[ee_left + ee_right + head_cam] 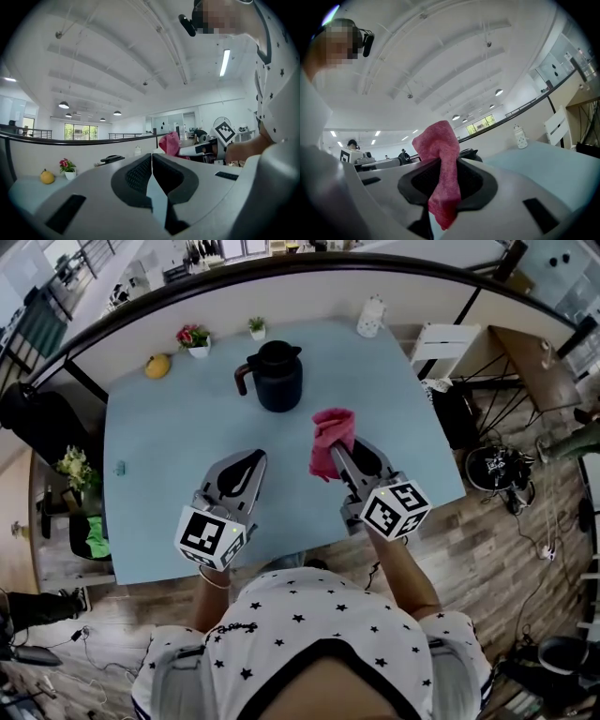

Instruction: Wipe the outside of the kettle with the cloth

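Observation:
A dark kettle point(274, 376) with a handle on its left stands upright at the back middle of the pale blue table point(169, 446). My right gripper point(339, 448) is shut on a pink cloth point(331, 441), held above the table in front of and to the right of the kettle. The cloth point(440, 164) sticks up between the jaws and hangs down in the right gripper view, with the kettle's lid point(468, 153) just behind it. My left gripper point(249, 463) is shut and holds nothing, in front of the kettle. Its jaws point(151, 171) meet, and the kettle's lid point(111, 159) shows beyond.
A yellow fruit point(157, 366), a small pot of pink flowers point(194, 338) and a small green plant point(256, 327) stand along the table's back edge. A white patterned jar point(371, 317) is at the back right. A white chair point(441, 343) stands right of the table.

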`<state>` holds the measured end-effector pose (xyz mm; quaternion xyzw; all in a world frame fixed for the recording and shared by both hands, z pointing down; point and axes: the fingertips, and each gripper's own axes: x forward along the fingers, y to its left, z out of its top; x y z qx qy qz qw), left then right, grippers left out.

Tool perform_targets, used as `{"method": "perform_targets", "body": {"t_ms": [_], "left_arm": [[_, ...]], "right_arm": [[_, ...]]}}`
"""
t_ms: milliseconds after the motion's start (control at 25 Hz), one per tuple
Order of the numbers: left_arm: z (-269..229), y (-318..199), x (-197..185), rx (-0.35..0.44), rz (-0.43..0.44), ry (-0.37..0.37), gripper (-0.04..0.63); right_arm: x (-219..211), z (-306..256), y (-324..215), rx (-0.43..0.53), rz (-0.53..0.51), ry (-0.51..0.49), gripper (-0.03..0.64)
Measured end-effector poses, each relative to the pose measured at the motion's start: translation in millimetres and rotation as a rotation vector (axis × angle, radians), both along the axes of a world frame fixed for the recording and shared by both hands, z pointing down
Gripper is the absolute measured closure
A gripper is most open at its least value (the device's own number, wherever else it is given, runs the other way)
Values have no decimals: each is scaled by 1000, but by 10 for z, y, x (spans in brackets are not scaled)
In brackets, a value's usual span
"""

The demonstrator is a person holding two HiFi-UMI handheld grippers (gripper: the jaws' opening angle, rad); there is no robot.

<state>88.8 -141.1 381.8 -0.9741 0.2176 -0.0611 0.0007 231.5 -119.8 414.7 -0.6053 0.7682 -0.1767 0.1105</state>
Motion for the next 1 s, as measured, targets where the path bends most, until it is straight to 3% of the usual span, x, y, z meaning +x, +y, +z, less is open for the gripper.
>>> {"method": "perform_targets", "body": {"t_ms": [560,1000], "left_arm": [[318,-952,-222,-75,-53,10,565],[644,-1444,-406,-152,-92,22,565]], "right_arm": [[282,238,-1283,-106,45,90,520],[305,510,-1958,-185,66,108,520]]}}
